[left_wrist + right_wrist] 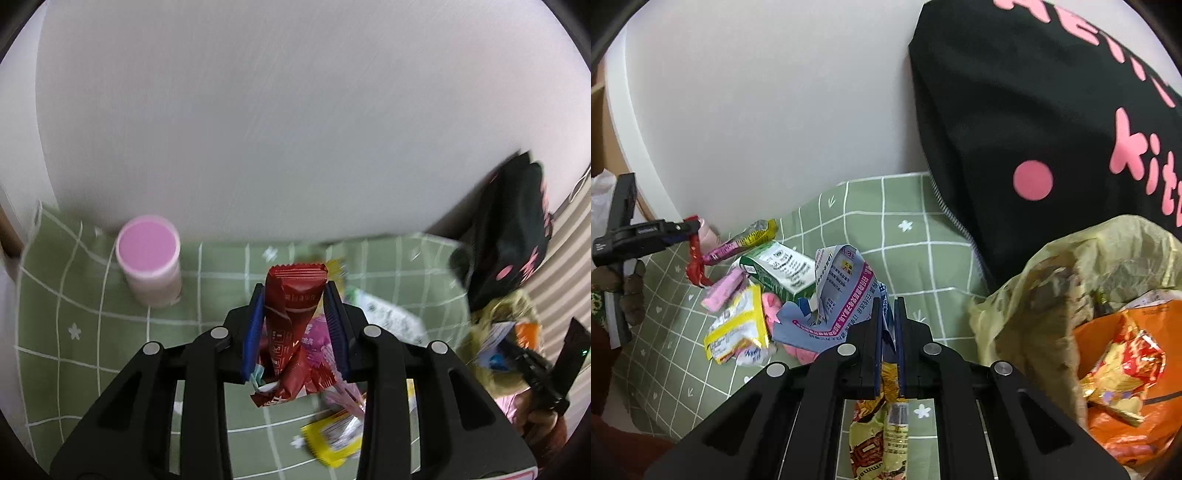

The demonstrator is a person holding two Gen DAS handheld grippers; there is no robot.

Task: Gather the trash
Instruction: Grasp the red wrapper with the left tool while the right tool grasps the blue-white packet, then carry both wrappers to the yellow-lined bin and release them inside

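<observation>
Left hand-held gripper (295, 291) clamps red wrapper (291, 321) upright, lifted off surface (59, 295). Right hand-held gripper (889, 306) pinches yellow wrapper (882, 435) (hanging below jaws), near trash bag (1034, 295).

Place: I read this as a home room | surface (916, 206) under a green grid-print cloth set against a plain white wall (295, 110) | black bag with pink lettering (1052, 129) at its far right corner | snack wrappers (768, 288) strewn mid-surface | pink-lidded tub (149, 262) near the far left edge
</observation>
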